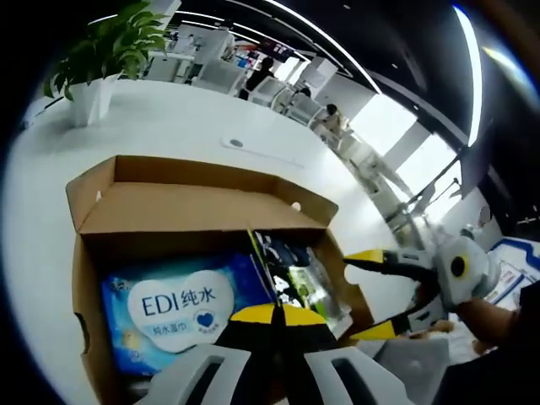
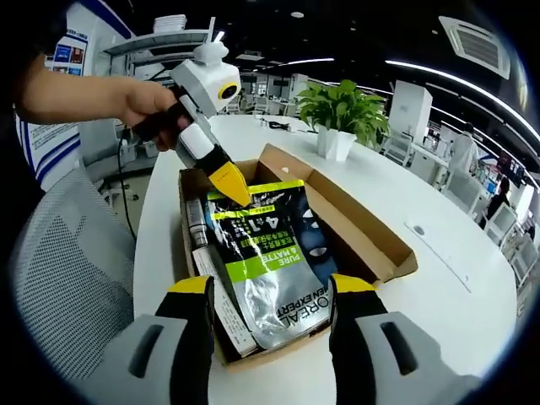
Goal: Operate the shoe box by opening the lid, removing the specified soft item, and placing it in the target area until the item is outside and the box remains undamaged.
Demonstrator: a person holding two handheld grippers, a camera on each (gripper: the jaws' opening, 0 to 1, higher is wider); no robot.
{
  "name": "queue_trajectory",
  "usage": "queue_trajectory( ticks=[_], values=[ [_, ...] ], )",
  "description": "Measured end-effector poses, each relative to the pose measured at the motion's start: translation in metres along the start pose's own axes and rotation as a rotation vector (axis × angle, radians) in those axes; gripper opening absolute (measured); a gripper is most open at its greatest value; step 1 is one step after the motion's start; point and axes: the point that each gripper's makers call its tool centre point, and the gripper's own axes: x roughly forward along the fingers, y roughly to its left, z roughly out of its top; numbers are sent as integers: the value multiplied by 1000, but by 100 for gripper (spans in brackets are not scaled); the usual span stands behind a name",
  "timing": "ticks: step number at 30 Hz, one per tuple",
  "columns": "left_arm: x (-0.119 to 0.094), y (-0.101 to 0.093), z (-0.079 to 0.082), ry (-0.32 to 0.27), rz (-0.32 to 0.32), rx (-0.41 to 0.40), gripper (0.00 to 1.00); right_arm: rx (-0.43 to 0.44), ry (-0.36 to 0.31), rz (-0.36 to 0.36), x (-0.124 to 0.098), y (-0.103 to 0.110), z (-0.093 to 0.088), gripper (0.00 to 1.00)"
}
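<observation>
In the left gripper view the open brown cardboard shoe box (image 1: 202, 211) sits on the white desk (image 1: 169, 118), lid folded back. The left gripper (image 1: 274, 325) hangs over it, yellow-tipped fingers (image 1: 253, 314) pressed together on nothing, beside the blue-and-white wet-wipe pack (image 1: 181, 312); the right gripper (image 1: 384, 291) enters from the right, spread.

In the right gripper view the right gripper (image 2: 272, 291) straddles the near end of the grey-and-green soft pouch (image 2: 270, 261), fingers (image 2: 192, 287) apart, its long axis running away from them; the left gripper (image 2: 229, 184) touches its far end
</observation>
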Motion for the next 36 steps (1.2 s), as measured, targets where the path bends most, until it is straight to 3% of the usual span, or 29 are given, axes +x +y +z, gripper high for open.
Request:
queue_trajectory(
  ticks=[8,19,28,33,36],
  values=[
    [-3,-6,7,-8,7,-2,0,-12,10,14,13,5,-1,44],
    [-4,-12,12,-21,12,12,0,-49,21,-4,21,7,-1,31],
    [-4,-12,14,-35,16,40,0,-66,14,0,16,13,0,17],
    [-4,-14,16,-43,8,44,0,-71,17,25,16,19,0,4],
    [-5,-15,15,-44,5,51,0,-74,16,16,16,19,1,3]
  ],
)
